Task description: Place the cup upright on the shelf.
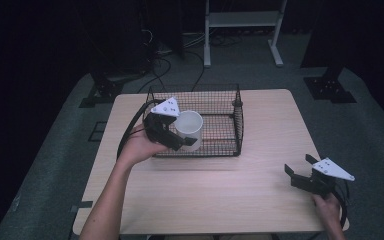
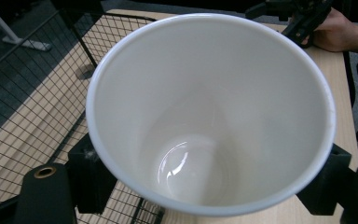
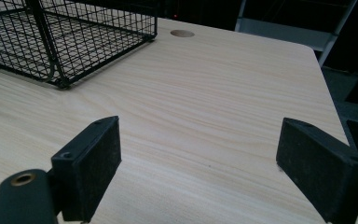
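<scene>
A white cup (image 1: 189,128) stands upright over the front left part of the black wire basket (image 1: 230,106), and my left gripper (image 1: 186,142) is shut on its sides. In the left gripper view the empty cup (image 2: 209,107) opens toward the camera, with a black jaw pressed on each side; the basket mesh (image 2: 23,121) lies below and to the left. Whether the cup rests on the basket floor I cannot tell. My right gripper (image 1: 300,166) stands open just above the table near its right front corner, with bare wood between the pads (image 3: 93,163).
The light wooden table (image 1: 205,195) has free room in front of the basket and on the right. A round cable hole (image 3: 182,33) sits near the far edge. The basket corner (image 3: 58,77) lies ahead and left of the right gripper. White shelf legs (image 1: 207,45) stand on the floor beyond.
</scene>
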A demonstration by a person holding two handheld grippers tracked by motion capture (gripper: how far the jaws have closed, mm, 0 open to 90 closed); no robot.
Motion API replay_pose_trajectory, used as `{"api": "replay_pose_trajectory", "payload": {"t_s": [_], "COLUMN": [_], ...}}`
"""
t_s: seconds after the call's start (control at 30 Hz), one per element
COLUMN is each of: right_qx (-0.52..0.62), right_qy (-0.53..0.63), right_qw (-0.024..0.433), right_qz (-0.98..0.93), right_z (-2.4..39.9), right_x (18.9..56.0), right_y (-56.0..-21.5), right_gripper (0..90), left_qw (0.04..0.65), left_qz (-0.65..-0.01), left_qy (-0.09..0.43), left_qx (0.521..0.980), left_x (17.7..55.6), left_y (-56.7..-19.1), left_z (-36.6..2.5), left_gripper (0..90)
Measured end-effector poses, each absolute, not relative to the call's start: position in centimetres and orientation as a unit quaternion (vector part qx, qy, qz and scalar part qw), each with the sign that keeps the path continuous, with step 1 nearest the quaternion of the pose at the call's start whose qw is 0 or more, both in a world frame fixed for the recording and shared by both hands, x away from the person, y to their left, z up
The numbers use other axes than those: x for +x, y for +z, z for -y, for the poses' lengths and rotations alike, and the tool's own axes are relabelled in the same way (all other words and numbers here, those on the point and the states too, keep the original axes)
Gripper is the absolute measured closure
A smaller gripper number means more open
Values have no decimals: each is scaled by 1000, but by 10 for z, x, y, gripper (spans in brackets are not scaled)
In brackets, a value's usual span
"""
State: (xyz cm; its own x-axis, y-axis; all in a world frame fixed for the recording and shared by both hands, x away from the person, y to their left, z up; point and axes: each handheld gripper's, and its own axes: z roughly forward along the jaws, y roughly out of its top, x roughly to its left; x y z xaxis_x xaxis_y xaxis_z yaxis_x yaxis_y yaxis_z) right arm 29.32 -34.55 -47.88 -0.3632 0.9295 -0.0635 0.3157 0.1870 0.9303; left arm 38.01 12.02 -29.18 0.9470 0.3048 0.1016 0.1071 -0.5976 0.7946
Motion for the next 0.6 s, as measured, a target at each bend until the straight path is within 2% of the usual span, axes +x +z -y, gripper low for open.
{"api": "replay_pose_trajectory", "payload": {"t_s": [0.6], "right_qx": [450], "right_qy": [452], "right_qw": [339], "right_qz": [-691], "right_z": [346], "right_x": [293], "right_y": [-479], "right_gripper": [130], "left_qw": [420], "left_qz": [-125], "left_qy": [113], "left_qx": [892], "left_x": [408], "left_y": [-280], "left_z": [-117], "left_gripper": [211]}}
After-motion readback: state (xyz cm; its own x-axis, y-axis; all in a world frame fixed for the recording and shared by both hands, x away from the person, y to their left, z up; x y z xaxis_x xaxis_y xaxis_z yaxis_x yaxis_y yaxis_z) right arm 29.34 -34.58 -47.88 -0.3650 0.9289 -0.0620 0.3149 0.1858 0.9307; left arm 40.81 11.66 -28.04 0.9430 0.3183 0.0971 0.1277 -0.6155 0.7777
